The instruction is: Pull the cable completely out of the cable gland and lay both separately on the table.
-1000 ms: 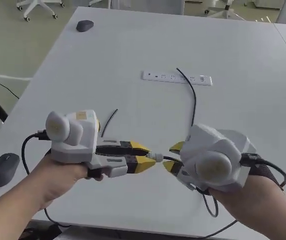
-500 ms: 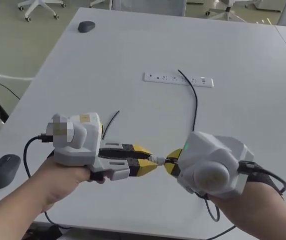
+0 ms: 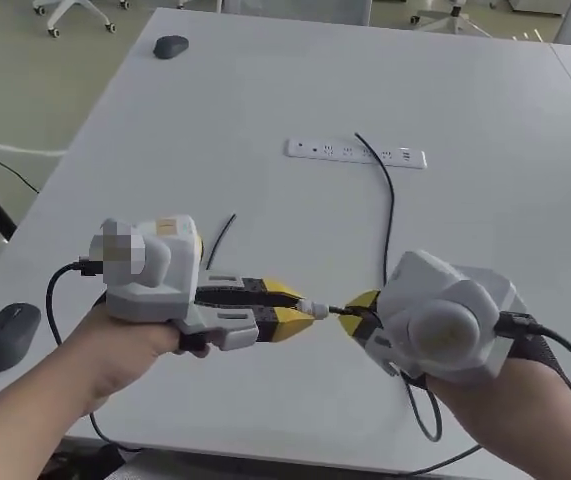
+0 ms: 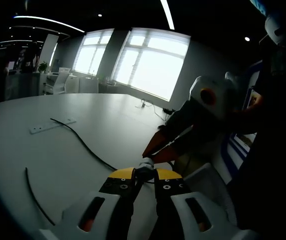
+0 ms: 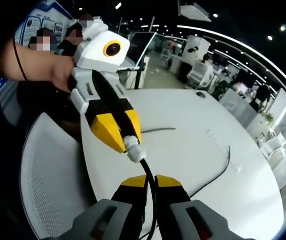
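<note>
Above the near table (image 3: 265, 80) edge, your left gripper (image 3: 303, 311) clamps the cable gland (image 3: 317, 309) and your right gripper (image 3: 353, 312) pinches the cable (image 3: 392, 215); pull straight apart, no twisting.

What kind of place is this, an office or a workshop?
Probably an open-plan office or lab: a big white table with a power strip and computer mouse, wheeled office chairs beyond it, and large windows.

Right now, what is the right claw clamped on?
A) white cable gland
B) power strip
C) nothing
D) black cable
D: the right claw pinches the black cable right next to the white cable gland, which the left claw holds.
</note>
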Demonstrator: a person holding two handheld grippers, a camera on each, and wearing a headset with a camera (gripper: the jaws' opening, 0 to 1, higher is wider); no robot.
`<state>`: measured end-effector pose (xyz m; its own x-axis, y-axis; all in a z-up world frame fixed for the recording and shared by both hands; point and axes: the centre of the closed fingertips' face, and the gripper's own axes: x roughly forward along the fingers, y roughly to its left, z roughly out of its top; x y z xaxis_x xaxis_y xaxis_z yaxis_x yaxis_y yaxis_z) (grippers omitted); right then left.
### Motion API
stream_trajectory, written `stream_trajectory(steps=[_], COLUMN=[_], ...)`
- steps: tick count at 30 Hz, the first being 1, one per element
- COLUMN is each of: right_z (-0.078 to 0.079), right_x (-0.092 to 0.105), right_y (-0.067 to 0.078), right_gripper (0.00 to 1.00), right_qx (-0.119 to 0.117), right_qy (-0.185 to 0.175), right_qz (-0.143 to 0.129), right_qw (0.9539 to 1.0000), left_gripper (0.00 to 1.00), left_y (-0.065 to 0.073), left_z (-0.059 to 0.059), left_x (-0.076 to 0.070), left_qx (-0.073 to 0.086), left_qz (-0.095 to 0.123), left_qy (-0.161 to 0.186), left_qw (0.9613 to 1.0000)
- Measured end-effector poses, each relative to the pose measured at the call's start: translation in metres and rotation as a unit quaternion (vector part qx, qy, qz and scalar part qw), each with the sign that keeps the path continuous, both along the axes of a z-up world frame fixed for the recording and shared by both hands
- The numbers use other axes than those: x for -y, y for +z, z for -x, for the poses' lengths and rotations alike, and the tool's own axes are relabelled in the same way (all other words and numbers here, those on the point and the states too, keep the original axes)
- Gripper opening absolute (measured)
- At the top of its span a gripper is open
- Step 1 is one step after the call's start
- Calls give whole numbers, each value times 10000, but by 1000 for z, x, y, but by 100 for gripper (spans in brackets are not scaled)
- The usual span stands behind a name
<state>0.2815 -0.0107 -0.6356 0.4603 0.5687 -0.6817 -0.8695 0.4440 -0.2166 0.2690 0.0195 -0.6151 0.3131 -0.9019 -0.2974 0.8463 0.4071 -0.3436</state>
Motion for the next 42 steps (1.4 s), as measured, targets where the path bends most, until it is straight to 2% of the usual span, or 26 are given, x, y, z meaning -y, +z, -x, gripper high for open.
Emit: stream_trajectory(steps=[8, 10, 13, 16, 19, 21, 22, 23, 24, 25, 27, 31, 36, 42], right_z=[-3, -4, -5, -8, -8, -8, -7, -7, -7, -8, -9, -5, -2, -2], right_x=[11, 13, 18, 27, 35, 40, 42, 44, 45, 50, 56, 58, 58, 57], right_y=[-8, -9, -12, -16, -26, -33, -38, -41, -42, -46, -51, -59, -61, -59], right_gripper=[0, 0, 0, 0, 0, 0, 0, 0, 0, 0, 0, 0, 0, 1], right_qx=[-190, -256, -274, -376, -657, -887, -1101, -1206, -1249, -1356, -1361, -1577, -1618, -1556], right_qy=[-412, -532, -690, -963, -1265, -1516, -1667, -1773, -1840, -1998, -2062, -2237, -2324, -2189], right_qz=[-184, -348, -396, -524, -658, -832, -983, -1084, -1115, -1152, -1122, -1194, -1188, -1202], right_qw=[9988, 9977, 9965, 9933, 9876, 9809, 9749, 9707, 9686, 9636, 9625, 9544, 9517, 9557], left_gripper=[15, 15, 15, 15, 15, 15, 15, 15, 15, 15, 15, 15, 15, 15], left_y=[-1, -1, -1, 0, 0, -1, -2, -3, -4, -5, -5, -10, -12, -12], left_z=[-1, -1, -1, -1, -1, 0, 0, 1, 1, 1, 2, 2, 1, -2], left_x=[-1, -1, -1, -2, -3, -2, -2, -2, -2, -2, -1, 2, 3, 1], left_qx=[-7, -20, -28, -33, -30, -31, -35, -54, -70, -80, -87, -96, -113, -110], left_qz=[-21, -12, -14, 16, 8, -12, -17, -24, -28, -31, -25, -79, -95, -131], left_qy=[23, 32, 50, 76, 95, 95, 94, 97, 99, 102, 110, 68, 62, 89], left_qw=[10000, 10000, 10000, 10000, 10000, 9999, 9999, 9999, 9999, 9999, 9999, 9999, 9999, 9998])
